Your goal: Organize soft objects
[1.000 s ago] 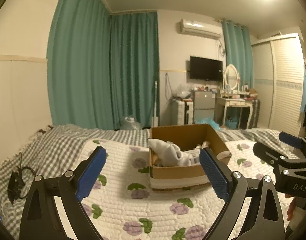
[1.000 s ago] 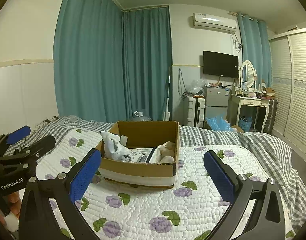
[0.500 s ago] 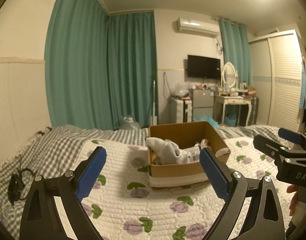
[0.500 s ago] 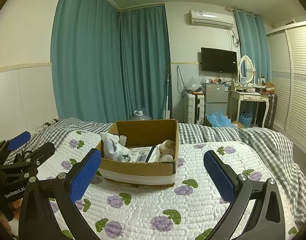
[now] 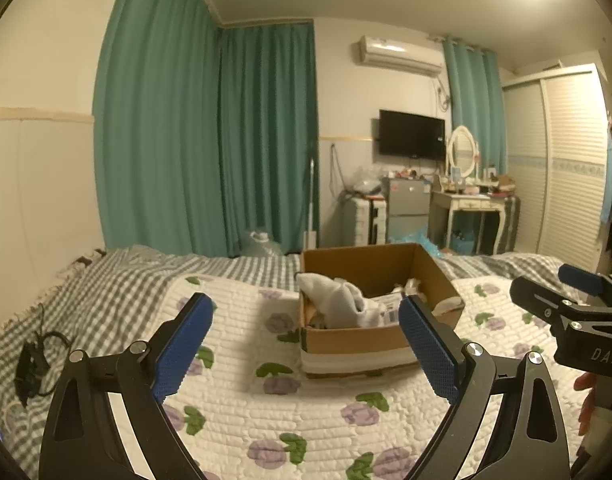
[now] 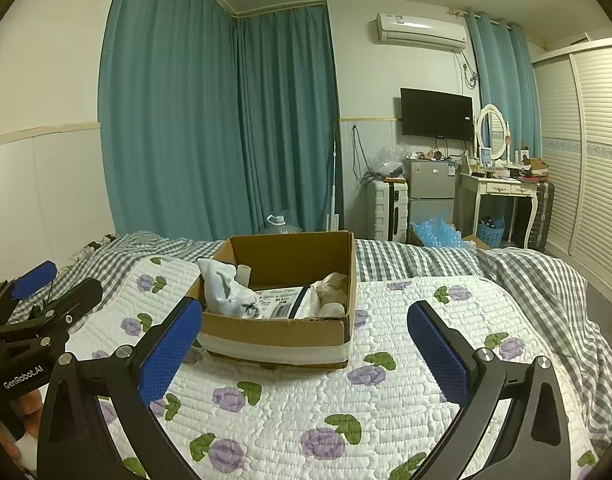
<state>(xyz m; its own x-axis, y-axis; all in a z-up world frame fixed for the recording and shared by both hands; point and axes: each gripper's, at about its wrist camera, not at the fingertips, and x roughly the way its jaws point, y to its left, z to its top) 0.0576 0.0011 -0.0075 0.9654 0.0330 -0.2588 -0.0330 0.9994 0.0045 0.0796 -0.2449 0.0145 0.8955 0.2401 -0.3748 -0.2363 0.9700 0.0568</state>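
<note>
A brown cardboard box [image 5: 354, 342] [image 6: 273, 330] sits on the flowered white quilt [image 5: 241, 396] [image 6: 306, 412]. Inside it lie a crumpled white cloth [image 5: 338, 300] [image 6: 225, 294], a white parcel bag with a label [image 6: 281, 304] and a beige soft item [image 6: 334, 286]. My left gripper [image 5: 306, 348] is open and empty, hovering above the quilt short of the box. My right gripper [image 6: 306, 354] is open too, with nothing between its blue pads, also short of the box. Each gripper shows at the edge of the other's view.
A grey checked blanket [image 5: 117, 284] [image 6: 518, 280] covers the bed around the quilt. A black cable [image 5: 33, 360] lies at the left edge. Beyond the bed stand teal curtains [image 6: 225, 120], a suitcase [image 6: 388, 210], a small fridge [image 6: 432, 190] and a dressing table [image 6: 502, 192].
Both views have tilted up and pulled back a little, so the box sits slightly lower and smaller. Both grippers stay open and empty.
</note>
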